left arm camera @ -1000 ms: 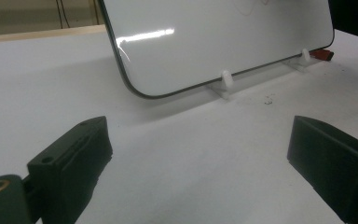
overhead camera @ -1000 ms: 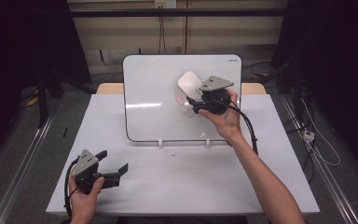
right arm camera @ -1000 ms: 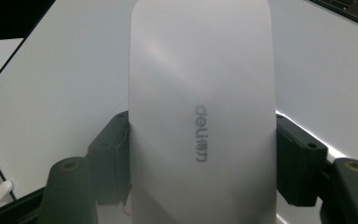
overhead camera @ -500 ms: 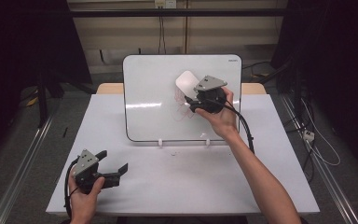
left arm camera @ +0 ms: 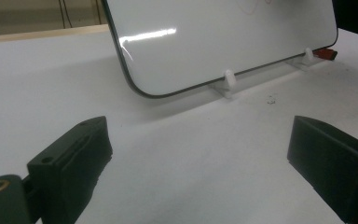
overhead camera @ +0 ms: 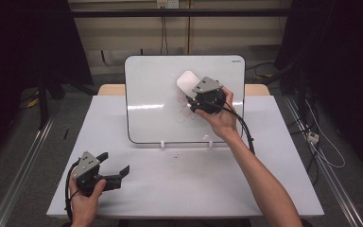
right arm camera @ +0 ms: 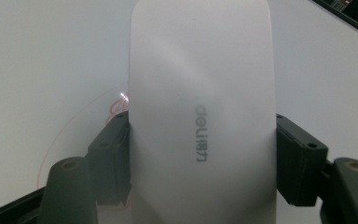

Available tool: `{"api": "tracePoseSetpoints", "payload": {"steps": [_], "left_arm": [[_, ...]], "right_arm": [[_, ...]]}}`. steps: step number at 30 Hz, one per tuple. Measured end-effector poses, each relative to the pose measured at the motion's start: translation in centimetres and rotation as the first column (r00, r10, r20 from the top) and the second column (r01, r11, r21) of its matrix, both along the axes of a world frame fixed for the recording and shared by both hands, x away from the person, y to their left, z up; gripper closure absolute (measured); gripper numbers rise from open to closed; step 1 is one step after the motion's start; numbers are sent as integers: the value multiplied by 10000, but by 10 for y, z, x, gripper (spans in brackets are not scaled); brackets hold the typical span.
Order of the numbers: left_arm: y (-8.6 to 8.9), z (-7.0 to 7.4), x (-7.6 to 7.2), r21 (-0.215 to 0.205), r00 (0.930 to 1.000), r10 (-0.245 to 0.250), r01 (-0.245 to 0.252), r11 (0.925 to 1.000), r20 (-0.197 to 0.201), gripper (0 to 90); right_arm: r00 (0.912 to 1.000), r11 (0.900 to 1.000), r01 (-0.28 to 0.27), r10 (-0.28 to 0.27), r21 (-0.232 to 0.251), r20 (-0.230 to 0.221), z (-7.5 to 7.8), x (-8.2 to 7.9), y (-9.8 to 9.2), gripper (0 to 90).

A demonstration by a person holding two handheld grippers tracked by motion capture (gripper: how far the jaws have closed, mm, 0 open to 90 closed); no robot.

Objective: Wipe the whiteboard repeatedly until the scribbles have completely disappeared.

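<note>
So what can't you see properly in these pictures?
- Red scribbles on the upright white whiteboard: partly behind the white oblong plastic eraser clamped in the right gripper, high view.
- Small red thing behind the board: cut off, left gripper view.
- Tiny corner print: too small.

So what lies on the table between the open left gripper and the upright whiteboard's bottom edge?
Bare white tabletop in the high view; between left gripper and whiteboard just tiny specks, seen in the left gripper view.

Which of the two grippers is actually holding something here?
The right gripper, up at the whiteboard: its jaws clamp a white eraser. The left gripper rests low on the table, jaws open, empty.
</note>
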State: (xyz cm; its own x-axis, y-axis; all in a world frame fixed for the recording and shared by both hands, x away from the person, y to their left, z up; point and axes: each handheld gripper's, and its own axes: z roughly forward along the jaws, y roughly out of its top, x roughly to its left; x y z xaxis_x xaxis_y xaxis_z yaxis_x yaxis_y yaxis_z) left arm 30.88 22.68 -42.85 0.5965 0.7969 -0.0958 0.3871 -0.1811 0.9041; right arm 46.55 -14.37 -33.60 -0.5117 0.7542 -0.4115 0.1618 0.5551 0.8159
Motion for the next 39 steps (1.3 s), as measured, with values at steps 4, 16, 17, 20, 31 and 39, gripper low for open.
{"api": "tracePoseSetpoints", "payload": {"steps": [4,16,17,20,31,39], "left_arm": [[0,0,0,43,10000,-17,17,10000,6,58],[0,0,0,-3,10000,-41,41,10000,-16,58],[0,0,-1,-5,10000,-40,40,10000,-15,58],[0,0,-1,40,10000,-74,74,10000,10,58],[-1,0,-1,-26,10000,-74,74,10000,-3,58],[0,1,-1,35,10000,-62,62,10000,12,58]], "right_arm": [[10000,10000,-2,2,-64,7,-1,2,2,311],[9988,9975,419,-404,-566,270,0,6,9,311],[9987,9971,438,-421,-623,277,0,7,10,311],[9981,9952,595,-578,-778,230,-4,10,10,311],[9971,9933,725,-701,-905,301,-8,13,11,312],[9977,9916,645,-618,-1119,277,-11,10,14,312]]}}
